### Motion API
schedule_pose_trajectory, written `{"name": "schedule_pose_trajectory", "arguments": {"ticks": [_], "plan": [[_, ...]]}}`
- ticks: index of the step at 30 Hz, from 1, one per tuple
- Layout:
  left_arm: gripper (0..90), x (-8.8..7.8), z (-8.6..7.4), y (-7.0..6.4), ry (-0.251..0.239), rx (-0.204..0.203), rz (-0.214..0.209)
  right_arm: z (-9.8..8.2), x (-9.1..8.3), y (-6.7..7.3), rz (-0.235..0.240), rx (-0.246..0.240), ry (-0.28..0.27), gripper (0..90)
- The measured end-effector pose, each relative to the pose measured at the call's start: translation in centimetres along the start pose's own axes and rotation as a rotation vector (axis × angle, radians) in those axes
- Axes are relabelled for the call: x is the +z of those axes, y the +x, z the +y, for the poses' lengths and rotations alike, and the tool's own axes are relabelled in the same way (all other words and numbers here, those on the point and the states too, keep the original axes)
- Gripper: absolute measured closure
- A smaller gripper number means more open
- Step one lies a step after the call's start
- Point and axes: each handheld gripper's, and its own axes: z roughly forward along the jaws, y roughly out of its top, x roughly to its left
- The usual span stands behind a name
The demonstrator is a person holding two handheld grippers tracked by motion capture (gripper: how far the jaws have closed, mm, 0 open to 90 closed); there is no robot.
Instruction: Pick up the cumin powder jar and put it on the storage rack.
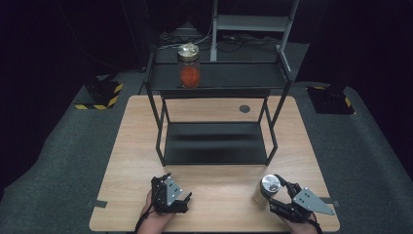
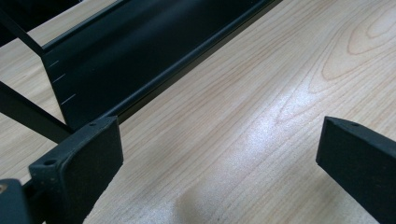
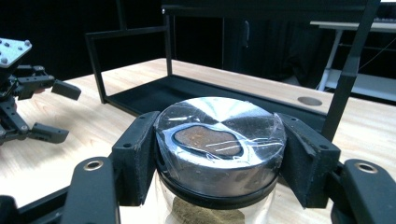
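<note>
Pinching a silver-lidded jar (image 3: 219, 140) at its lid, the right gripper (image 1: 275, 187) stands at about five o'clock on the wooden table (image 1: 219, 204), jar upright on the boards. Over at seven o'clock the left gripper (image 1: 170, 195) rests with its jaws spread wide, bare wood between them. Beyond both, at the table's centre, stands a black metal rack (image 1: 214, 141). Farthest off, at twelve o'clock, a second jar (image 1: 189, 66) with orange contents sits on the rack's top shelf.
</note>
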Motion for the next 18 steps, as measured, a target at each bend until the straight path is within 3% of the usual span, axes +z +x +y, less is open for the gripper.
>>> {"name": "schedule_pose_trajectory", "arguments": {"ticks": [10,18], "plan": [[1.0,0.1,0.1,0.1,0.0,0.008,-0.006,1.0,0.9,0.1,-0.003,0.009,-0.012,34.1],[1.0,0.1,-0.1,0.3,-0.009,0.003,-0.017,3.3,1.9,0.2,-0.005,-0.016,-0.037,34.1]]}}
